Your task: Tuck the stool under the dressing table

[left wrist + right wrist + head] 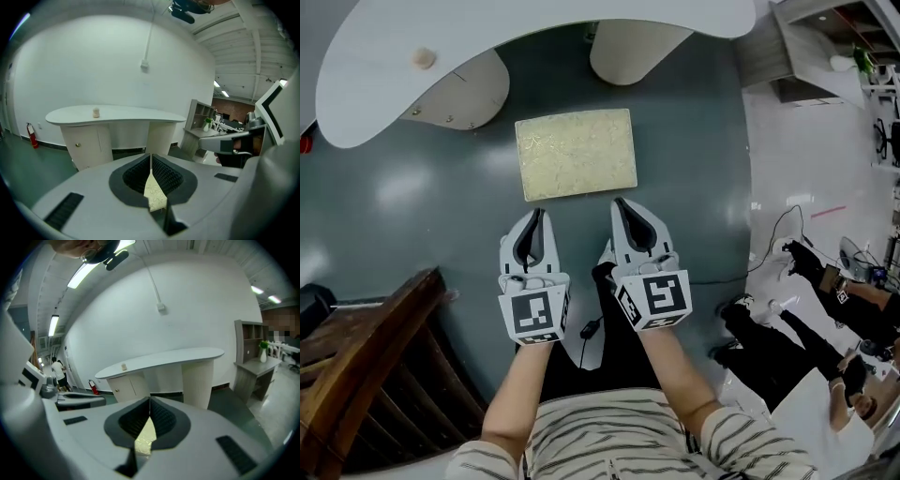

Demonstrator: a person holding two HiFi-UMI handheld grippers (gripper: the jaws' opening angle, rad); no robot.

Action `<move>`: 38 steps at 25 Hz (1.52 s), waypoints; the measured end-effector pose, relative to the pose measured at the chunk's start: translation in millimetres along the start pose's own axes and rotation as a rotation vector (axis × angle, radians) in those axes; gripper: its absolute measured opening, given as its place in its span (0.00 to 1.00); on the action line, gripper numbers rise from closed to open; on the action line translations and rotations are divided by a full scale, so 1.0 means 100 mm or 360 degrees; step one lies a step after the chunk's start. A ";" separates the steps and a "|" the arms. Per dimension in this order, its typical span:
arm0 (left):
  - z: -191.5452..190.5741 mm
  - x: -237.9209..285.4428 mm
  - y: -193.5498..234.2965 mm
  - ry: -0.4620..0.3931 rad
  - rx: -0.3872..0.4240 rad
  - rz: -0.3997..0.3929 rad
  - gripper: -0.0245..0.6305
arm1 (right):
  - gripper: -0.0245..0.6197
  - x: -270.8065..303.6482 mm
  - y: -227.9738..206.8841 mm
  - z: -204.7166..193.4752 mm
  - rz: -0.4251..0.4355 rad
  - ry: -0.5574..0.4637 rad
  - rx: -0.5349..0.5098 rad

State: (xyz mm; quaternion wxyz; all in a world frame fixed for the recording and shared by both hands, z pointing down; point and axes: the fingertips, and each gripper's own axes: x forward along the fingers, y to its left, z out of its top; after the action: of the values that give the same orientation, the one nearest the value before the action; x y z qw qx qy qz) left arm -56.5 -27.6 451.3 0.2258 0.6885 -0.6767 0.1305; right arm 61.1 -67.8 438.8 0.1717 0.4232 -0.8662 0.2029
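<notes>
Find the stool (576, 153), cream patterned seat uppermost, standing free on the grey-green floor (412, 197) at the middle of the head view, short of the knee gap and not yet under the top. Look to 12 o'clock of it for the dressing table (384, 75): curved white top, cabinet pedestal (464, 94) at 11, rounded pedestal (633, 52) at 1, a small knob-like object (423, 58) resting on the top toward 10.

Note the left gripper (538, 216) at 7 o'clock of the seat and the right gripper (622, 202) at 5, both near its front edge, both with jaws pressed together on nothing. See only a sliver of seat below the closed pads in each gripper view. No telling from above whether either tip touches.

Judged as the approach before a push. To do it well:
- set both closed tips against the near edge, evenly either side of the middle
- press equally and drive straight toward 12, keeping the seat square
- pass between the pedestals without clipping either

Leave the dark wooden frame (366, 366) at 8 alone, well apart
</notes>
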 end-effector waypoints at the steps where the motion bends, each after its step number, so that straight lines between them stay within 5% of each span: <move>1: -0.07 0.04 0.01 0.0015 -0.0012 0.0000 0.05 | 0.06 0.03 -0.03 -0.05 0.0002 -0.0002 0.0024; 11: -0.83 0.44 0.22 0.0157 -0.0098 0.0005 0.05 | 0.16 0.45 -0.31 -0.80 -0.0033 0.0128 0.0095; 38: -2.64 1.16 0.40 0.0618 -0.0179 0.0094 0.24 | 0.32 0.98 -1.32 -2.70 -0.0338 0.0610 0.0134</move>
State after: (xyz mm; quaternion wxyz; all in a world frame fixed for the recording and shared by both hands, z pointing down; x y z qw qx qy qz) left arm -57.4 1.0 741.0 0.3862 0.6165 -0.6466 0.2294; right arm 143.5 -72.3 744.2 0.3357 0.4724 -0.7592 0.2963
